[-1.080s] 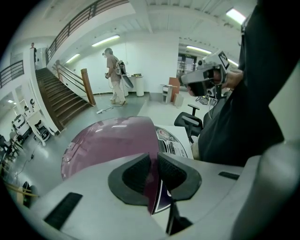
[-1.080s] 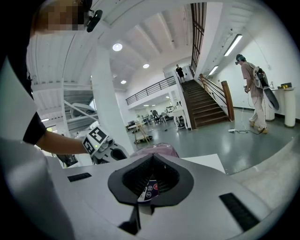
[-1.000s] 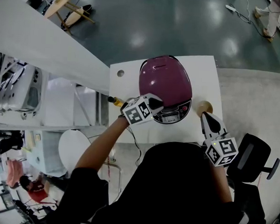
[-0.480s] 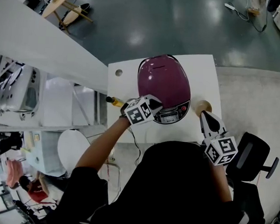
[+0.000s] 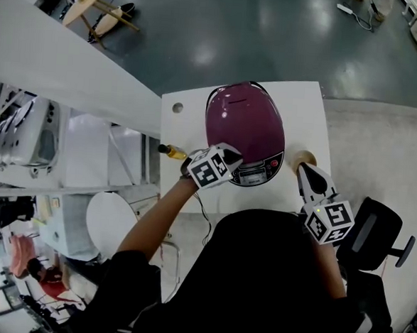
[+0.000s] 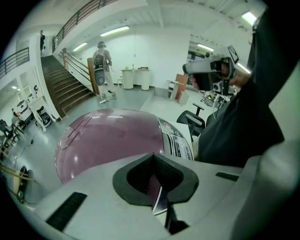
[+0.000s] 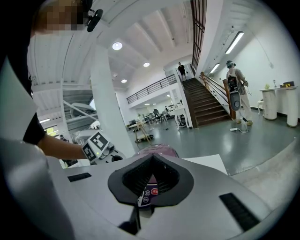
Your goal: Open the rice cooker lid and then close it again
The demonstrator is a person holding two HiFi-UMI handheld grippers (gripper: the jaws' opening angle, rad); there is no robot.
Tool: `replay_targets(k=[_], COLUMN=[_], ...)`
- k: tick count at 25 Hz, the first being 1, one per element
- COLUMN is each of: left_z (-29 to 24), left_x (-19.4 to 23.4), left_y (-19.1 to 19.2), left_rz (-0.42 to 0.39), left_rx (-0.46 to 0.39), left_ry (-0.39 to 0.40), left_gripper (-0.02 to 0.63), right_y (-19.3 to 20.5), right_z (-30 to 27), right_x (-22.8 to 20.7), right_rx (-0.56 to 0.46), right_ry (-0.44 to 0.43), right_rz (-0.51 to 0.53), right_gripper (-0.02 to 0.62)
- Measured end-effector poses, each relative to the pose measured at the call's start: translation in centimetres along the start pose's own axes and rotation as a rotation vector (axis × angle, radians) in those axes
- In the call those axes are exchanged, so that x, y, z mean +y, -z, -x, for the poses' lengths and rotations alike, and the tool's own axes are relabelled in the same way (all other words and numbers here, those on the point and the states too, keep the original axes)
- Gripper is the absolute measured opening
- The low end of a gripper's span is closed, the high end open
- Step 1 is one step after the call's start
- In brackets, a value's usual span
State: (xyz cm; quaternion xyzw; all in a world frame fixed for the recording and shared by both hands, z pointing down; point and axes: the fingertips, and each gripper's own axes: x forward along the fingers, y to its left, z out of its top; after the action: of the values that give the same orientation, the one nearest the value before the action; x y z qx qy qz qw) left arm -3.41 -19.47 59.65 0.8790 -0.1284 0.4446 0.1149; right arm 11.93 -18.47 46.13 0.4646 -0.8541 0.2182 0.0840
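Note:
A purple rice cooker (image 5: pixel 243 125) stands on the white table (image 5: pixel 312 109) with its lid down; its grey control panel (image 5: pixel 256 174) faces me. My left gripper (image 5: pixel 235 156) is shut, its tips over the cooker's front left edge beside the panel. In the left gripper view the lid (image 6: pixel 108 140) fills the space just past the shut left gripper (image 6: pixel 153 157). My right gripper (image 5: pixel 302 169) is shut with nothing in it, to the right of the cooker by a round wooden piece (image 5: pixel 305 158). The right gripper view shows the cooker (image 7: pixel 157 151) beyond the shut right gripper (image 7: pixel 152 161).
A yellow-handled tool (image 5: pixel 170 150) lies at the table's left edge, near a round hole (image 5: pixel 178 107) in the tabletop. A black office chair (image 5: pixel 374 238) stands at the lower right. White shelving (image 5: pixel 88 154) borders the table's left side.
The left gripper's marker cube has tilted slightly. The cooker lid stays down and the right gripper has kept its place.

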Motion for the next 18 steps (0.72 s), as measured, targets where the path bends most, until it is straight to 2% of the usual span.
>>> replay_targets(k=[3,10,15,18], left_z=[0.0,-0.3,-0.4,-0.5], left_x=[0.0,-0.1,-0.3,-0.1], left_y=[0.0,0.1,0.0,0.1], left_rz=[0.019,0.003,-0.047,-0.017], left_rx=[0.007,0.030,0.093,0.098], left_ry=[0.011,0.000,-0.036,-0.029], left_gripper=[0.003,0.003,0.003,0.003], right_y=[-0.2,0.0,-0.1,0.0], right_z=[-0.1,-0.4,-0.9,-1.3], right_x=[-0.4,-1.3,-1.3,-1.3], right_rx=[0.001,0.007,0.007,0.011], right_ry=[0.001,0.004,-0.007,-0.017], right_rz=[0.001,-0.008,-0.012,-0.014], right_gripper=[0.000,0.000,0.000,0.000])
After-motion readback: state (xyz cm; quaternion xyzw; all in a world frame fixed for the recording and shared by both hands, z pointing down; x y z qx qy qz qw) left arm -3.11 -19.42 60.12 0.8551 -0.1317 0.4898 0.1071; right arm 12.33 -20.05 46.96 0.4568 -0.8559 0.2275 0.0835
